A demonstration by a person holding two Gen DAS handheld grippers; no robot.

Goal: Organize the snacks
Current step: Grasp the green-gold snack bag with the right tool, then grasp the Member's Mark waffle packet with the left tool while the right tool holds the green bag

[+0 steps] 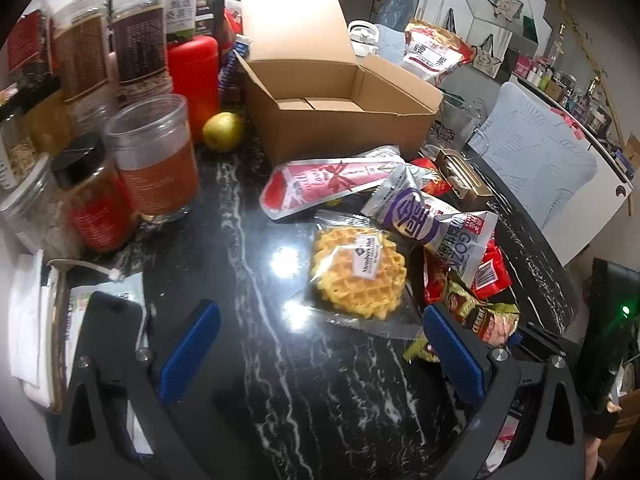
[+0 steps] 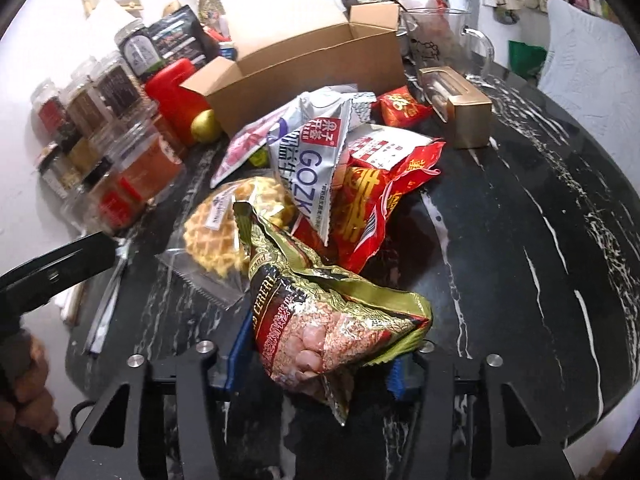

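A heap of snack packs lies on the black marble table (image 1: 320, 400) in front of an open cardboard box (image 1: 340, 124). My left gripper (image 1: 320, 356) is open, low over the table, just short of a wrapped waffle (image 1: 358, 276). Behind the waffle lie a silver GOZK pack (image 1: 436, 220) and a pink pouch (image 1: 320, 184). My right gripper (image 2: 316, 360) has its blue pads on a green-gold snack bag (image 2: 320, 312), crumpled between them. Past it are the waffle (image 2: 216, 228), the GOZK pack (image 2: 308, 160), a red bag (image 2: 376, 196) and the box (image 2: 304, 76).
Several jars (image 1: 156, 160), a red canister (image 1: 194, 76) and a yellow-green fruit (image 1: 223, 131) crowd the left. A glass mug (image 1: 456, 120) and a gold box (image 1: 460, 172) stand right of the cardboard box. The table's round edge (image 2: 580, 360) curves away at the right.
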